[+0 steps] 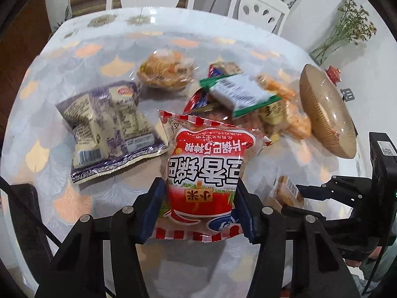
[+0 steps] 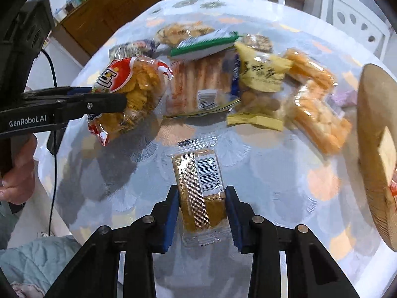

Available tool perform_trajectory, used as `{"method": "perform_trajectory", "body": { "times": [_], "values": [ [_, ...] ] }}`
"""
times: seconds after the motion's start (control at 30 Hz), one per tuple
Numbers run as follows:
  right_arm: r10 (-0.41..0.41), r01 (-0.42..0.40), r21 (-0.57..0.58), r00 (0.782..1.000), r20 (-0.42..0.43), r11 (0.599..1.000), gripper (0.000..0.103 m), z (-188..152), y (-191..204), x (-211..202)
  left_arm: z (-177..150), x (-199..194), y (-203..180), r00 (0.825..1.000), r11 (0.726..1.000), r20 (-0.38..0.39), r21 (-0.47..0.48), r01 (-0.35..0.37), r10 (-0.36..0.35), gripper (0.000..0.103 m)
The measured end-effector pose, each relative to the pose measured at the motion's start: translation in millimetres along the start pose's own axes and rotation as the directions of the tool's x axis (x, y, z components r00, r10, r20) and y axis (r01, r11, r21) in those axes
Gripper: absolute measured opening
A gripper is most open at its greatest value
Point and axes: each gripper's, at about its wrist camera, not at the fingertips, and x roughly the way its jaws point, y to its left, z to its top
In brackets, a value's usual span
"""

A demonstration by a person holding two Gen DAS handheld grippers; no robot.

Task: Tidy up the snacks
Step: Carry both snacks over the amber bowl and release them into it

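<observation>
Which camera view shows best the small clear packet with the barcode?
The right wrist view: the small barcode packet lies central between its blue pads, barcode readable. The left wrist view shows only a part of it, at the right.

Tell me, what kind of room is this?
Probably a home dining room: a round table under a scallop-patterned cloth, white cut-out dining chairs, and a glass vase of dried flowers.
</observation>
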Motion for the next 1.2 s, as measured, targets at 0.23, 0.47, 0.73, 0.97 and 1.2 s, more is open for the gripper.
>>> {"method": "perform_trajectory", "body": {
  "times": [0.23,0.47,0.73,0.97,1.2],
  "values": [
    [-0.010,0.008,0.030,0.998,0.054,1.000,0.036,-12,-33,-47,11,-15,-35,0.999,0.999,0.032,0.011,0.039,-0.039,0.052],
    [-0.045,0.033,0.108,0.993,0.113,0.994,0.036,8,-58,-79,45,-27,-93,0.995,0.995,0.075,0.083,0.057,-0.063,0.052],
    [-0.144,0.092,0.295,0.976,0.161,0.951,0.036,8,-133,-135,91,-46,-164,0.988,0.973,0.114,0.217,0.078,-0.105,0.052],
    [-0.243,0.142,0.460,0.956,0.167,0.877,0.036,-1,-202,-168,128,-31,-218,0.988,0.957,0.097,0.275,0.092,-0.122,0.052],
    [-0.261,0.135,0.609,0.958,0.122,0.782,0.036,-10,-262,-170,140,19,-253,0.993,0.952,0.000,0.283,0.116,-0.121,0.052]
  ]
}}
